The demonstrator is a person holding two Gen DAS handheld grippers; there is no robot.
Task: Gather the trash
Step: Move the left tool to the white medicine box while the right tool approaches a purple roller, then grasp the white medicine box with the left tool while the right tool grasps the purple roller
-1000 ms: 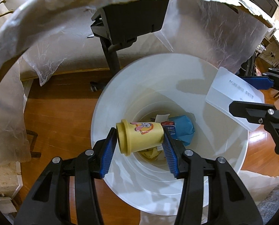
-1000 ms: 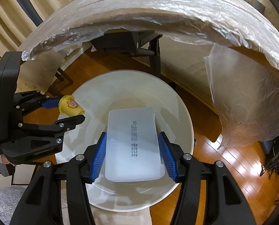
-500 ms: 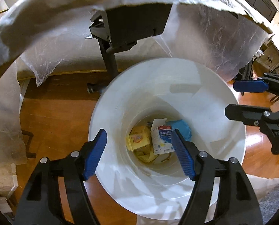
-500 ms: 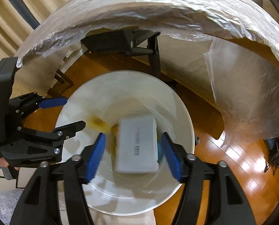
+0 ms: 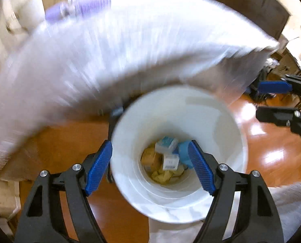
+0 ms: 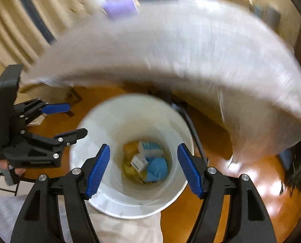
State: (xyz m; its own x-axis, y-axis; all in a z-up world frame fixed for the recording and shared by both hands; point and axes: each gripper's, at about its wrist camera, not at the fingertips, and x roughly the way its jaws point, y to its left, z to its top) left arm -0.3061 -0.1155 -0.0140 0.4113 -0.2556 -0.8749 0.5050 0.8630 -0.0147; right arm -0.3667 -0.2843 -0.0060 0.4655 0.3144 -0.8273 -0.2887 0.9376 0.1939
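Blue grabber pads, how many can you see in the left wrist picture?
3. Two are on the left gripper, one on each side of the white bin. One is on the right gripper at the right edge; its lower finger's pad faces away, hidden.

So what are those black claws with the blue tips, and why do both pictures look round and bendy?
Those claws are grabbing tools. A person holds one in each hand, and each tool has a small camera that looks along its two fingers. That lens bends the picture into a circle.

One picture comes from the left gripper, the other from the right gripper. Each one can also see the other off to the side.

Both hang over a white bin that stands on a shiny wooden floor. Down in the bin lies trash: a crumpled blue wrapper, small white boxes and some yellow pieces.

Both claws have just been opening, and nothing is between their fingers now. The big blurry white shape on top is a table covered in plastic sheet.
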